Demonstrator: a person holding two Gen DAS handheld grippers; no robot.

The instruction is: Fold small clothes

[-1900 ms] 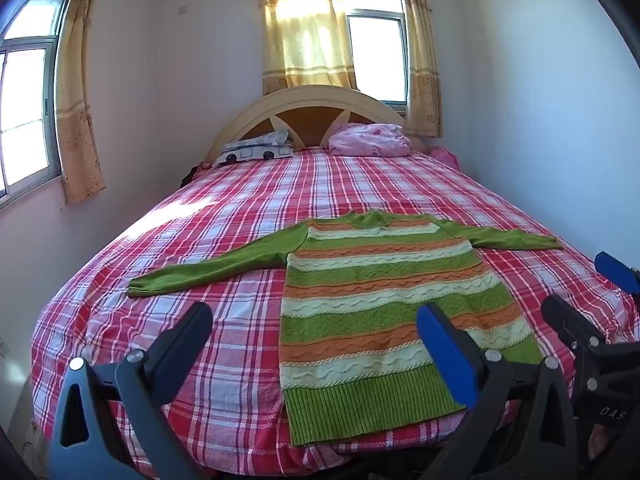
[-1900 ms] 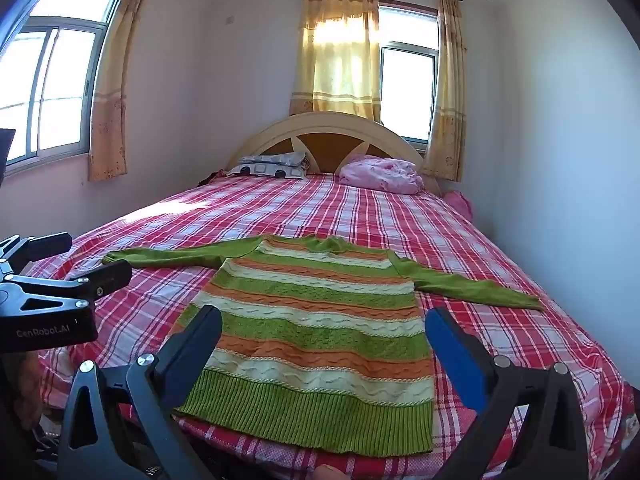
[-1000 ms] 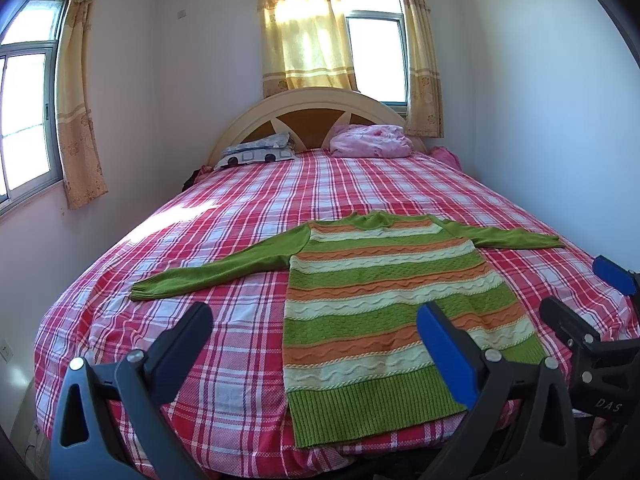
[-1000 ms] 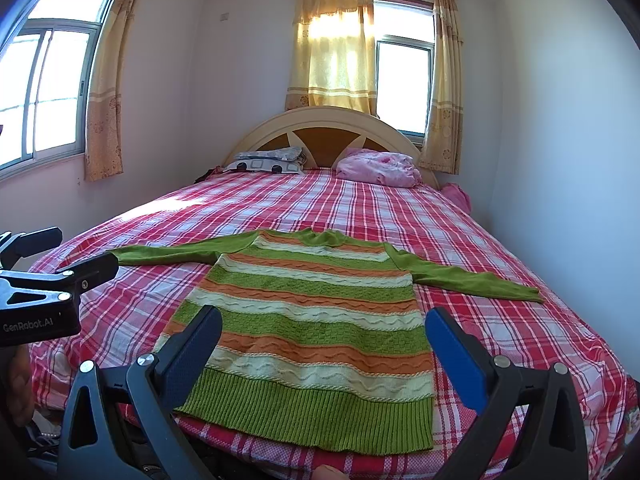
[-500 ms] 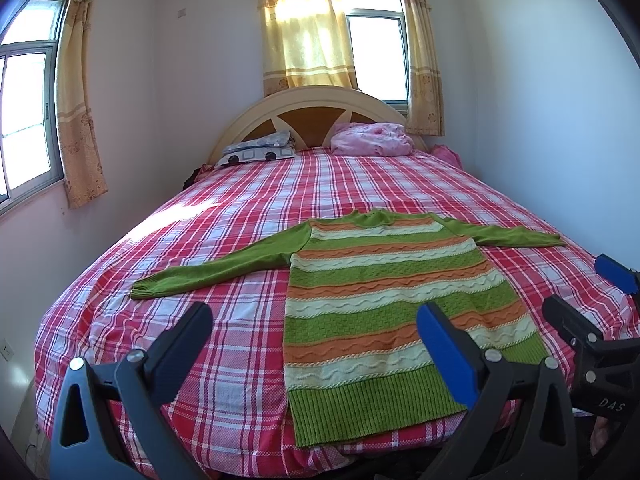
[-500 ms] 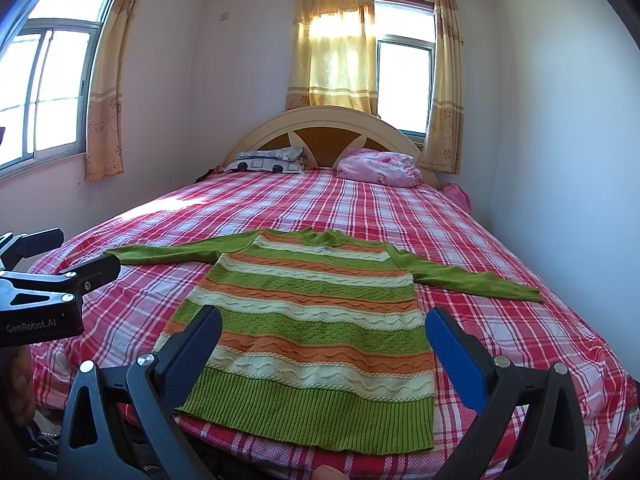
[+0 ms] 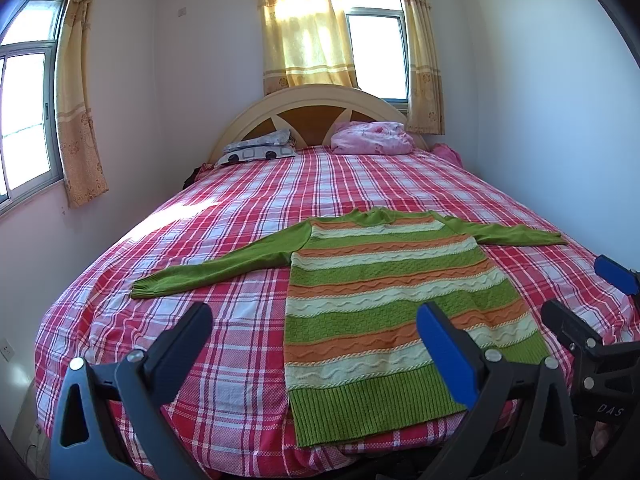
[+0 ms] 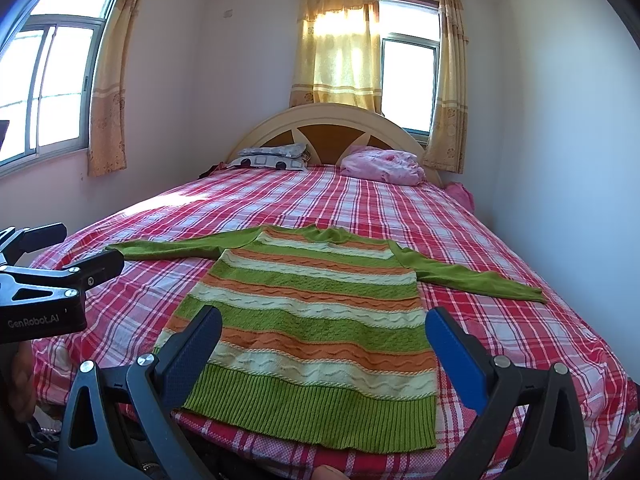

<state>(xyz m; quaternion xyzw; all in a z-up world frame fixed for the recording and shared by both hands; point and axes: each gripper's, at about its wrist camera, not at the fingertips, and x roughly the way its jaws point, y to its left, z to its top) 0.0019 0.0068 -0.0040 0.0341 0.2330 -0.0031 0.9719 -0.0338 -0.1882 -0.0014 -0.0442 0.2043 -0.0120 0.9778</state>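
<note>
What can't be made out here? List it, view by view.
- Sweater: its hem corner sits behind the left gripper finger in the left wrist view.
- Sweater back: lying face down on the bed, both views.
- Dark item beside the pillow: too small to identify.
- Bed's near edge: cut off by both grippers; right gripper open too.

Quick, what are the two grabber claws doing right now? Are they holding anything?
Left gripper: open, holding nothing, hovering at the foot of the bed.
Right gripper: open, holding nothing, above the striped sweater's hem.
</note>
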